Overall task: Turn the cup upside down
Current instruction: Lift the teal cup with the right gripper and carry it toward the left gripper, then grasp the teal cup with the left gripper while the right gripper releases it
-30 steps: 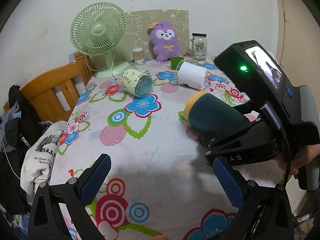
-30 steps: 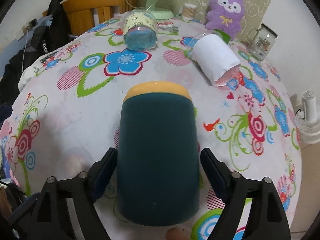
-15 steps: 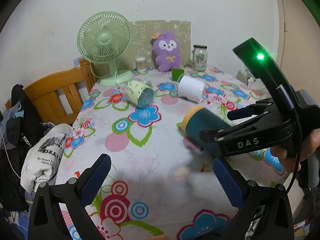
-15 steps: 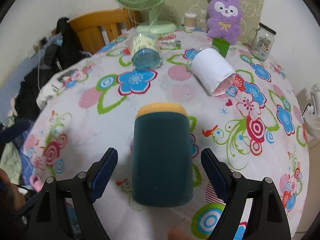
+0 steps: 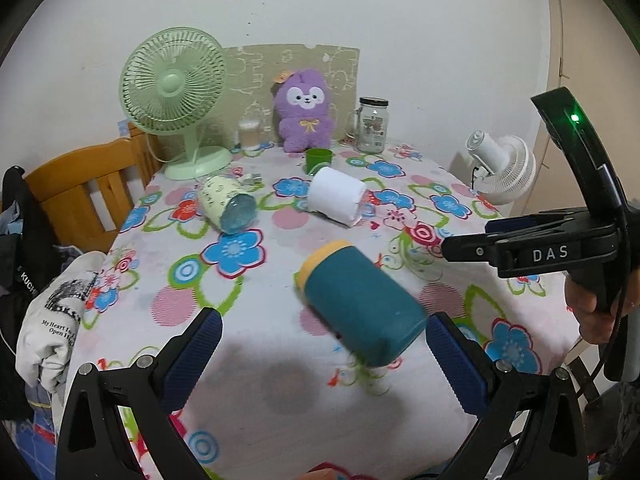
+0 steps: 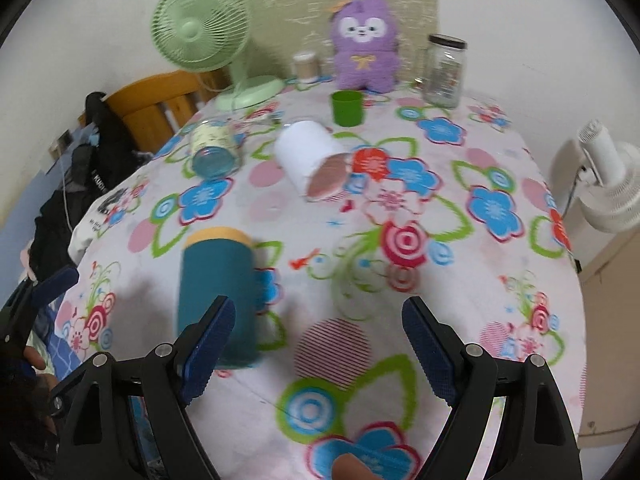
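A dark teal cup with a yellow rim (image 5: pixel 360 300) stands rim-down on the flowered tablecloth (image 5: pixel 260 320); it also shows in the right wrist view (image 6: pixel 218 292). My left gripper (image 5: pixel 320 364) is open and empty, low at the near table edge, with the cup just beyond its fingers. My right gripper (image 6: pixel 316 344) is open and empty, drawn back, with the cup off by its left finger (image 6: pixel 208 344). In the left wrist view the right gripper's body (image 5: pixel 552 248) hangs to the right of the cup.
A pale patterned cup (image 5: pixel 226 206) and a white cup (image 5: pixel 338 196) lie on their sides mid-table. A small green cup (image 5: pixel 319 160), glass jar (image 5: pixel 372 124), purple plush (image 5: pixel 304 110) and green fan (image 5: pixel 176 92) stand at the back. Wooden chair (image 5: pixel 92 192) left, white fan (image 5: pixel 504 168) right.
My right gripper let go of the teal cup and drew back and to the right. The cup now stands free on the cloth. My left gripper rose and pulled back a little.
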